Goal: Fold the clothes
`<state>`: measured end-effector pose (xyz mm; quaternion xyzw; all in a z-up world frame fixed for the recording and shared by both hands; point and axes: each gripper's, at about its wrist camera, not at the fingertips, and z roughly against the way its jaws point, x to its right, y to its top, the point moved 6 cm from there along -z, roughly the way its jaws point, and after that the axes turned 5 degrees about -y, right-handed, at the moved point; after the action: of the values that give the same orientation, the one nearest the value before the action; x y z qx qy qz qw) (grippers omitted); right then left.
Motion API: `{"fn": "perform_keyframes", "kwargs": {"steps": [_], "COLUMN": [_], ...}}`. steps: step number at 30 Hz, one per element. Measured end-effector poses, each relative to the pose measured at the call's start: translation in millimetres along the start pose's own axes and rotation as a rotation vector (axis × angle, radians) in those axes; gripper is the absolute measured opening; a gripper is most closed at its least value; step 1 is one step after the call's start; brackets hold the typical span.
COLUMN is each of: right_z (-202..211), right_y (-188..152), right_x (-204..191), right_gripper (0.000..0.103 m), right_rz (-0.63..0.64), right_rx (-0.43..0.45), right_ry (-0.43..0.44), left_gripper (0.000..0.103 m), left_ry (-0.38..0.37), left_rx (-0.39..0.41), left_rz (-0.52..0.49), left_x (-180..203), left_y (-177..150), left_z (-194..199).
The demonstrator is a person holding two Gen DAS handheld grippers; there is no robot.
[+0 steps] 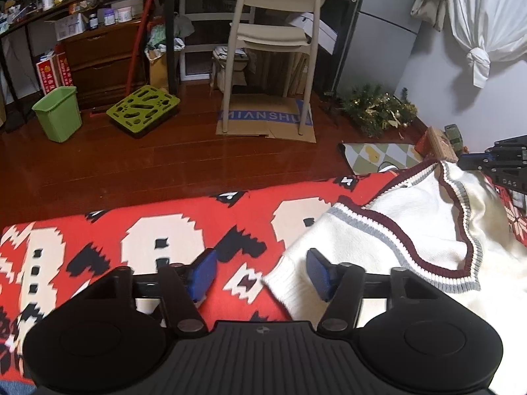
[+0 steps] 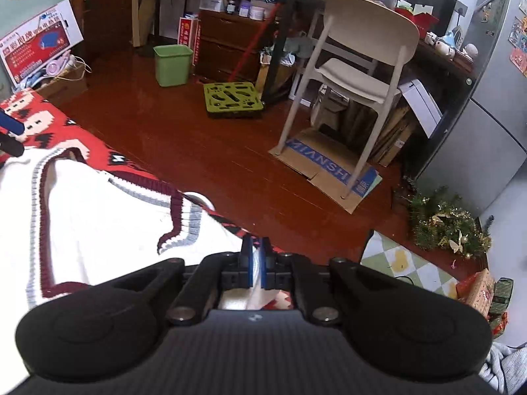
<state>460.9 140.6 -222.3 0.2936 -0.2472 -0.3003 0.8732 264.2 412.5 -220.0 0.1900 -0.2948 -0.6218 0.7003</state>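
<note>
Cream knit vest [image 1: 411,230] with maroon and grey striped trim lies spread on a red patterned blanket [image 1: 164,230], toward its right side and near the edge by the wooden floor [image 1: 164,164]. Left gripper [image 1: 262,271]: blue pads wide apart, empty, low over the blanket, its right pad over the vest's ribbed edge. Right gripper [image 2: 256,260]: pads drawn close, a thin gap between them; white fabric shows just behind them, but whether it is pinched cannot be told. Beige chair [image 1: 273,36] and green bin [image 1: 59,113] stand beyond.
</note>
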Motion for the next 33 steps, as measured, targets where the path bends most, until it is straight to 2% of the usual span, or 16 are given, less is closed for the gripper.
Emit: {"fn": "perform_keyframes", "kwargs": {"steps": [6,10,11,12,13,16,17,19,21,22,23,25,28,30,33], "right_z": [-18,-23,-22,-22,-22,-19,-19,-21,-23,-24,-25,-26,-21,-12,-2], "right_y": [-10,-17,-18,-19,-18,-18,-19,-21,-22,-24,-25,-26,-25,-18,-7], "right_x": [2,-2,-2,-2,0,10,10,10,9,9,8,5,-2,0,16], "right_gripper": [0.004,0.006,0.006,0.007,0.011,0.022,0.029,0.033,0.033,0.032,0.027,0.005,0.003,0.003,0.003], "right_rz": [-0.031,-0.024,-0.026,-0.03,-0.045,-0.098,-0.093,-0.078,-0.071,-0.077,-0.086,-0.092,-0.043,-0.057,-0.103], "right_rx": [-0.036,-0.044,-0.04,-0.034,-0.025,0.008,0.003,-0.01,-0.031,-0.041,-0.041,-0.041,-0.024,-0.001,0.03], "right_ry": [0.016,0.033,0.031,0.029,0.03,0.055,0.073,0.114,0.123,0.127,0.131,0.133,0.097,0.063,0.007], "left_gripper": [0.051,0.052,0.047,0.03,0.02,0.014,0.013,0.012,0.012,0.011,0.01,0.006,0.005,0.005,0.005], "left_ry": [-0.05,-0.023,-0.018,-0.014,-0.009,0.004,0.009,0.018,0.038,0.048,0.058,0.078,0.108,0.128,0.171], "left_rx": [-0.037,-0.044,-0.048,-0.052,-0.056,-0.067,-0.07,-0.078,-0.061,-0.052,-0.043,-0.025,0.002,0.02,0.074], "left_rz": [-0.06,-0.131,-0.143,-0.156,-0.169,-0.207,-0.219,-0.245,-0.261,-0.269,-0.277,-0.293,-0.317,-0.333,-0.355], "left_x": [12,22,24,26,28,34,36,40,43,44,45,47,50,52,52], "left_y": [0,-1,-1,-1,-1,-1,-1,0,2,4,5,8,12,15,37], "left_z": [-16,-19,-19,-19,-20,-21,-21,-22,-20,-19,-19,-17,-15,-13,-11]}}
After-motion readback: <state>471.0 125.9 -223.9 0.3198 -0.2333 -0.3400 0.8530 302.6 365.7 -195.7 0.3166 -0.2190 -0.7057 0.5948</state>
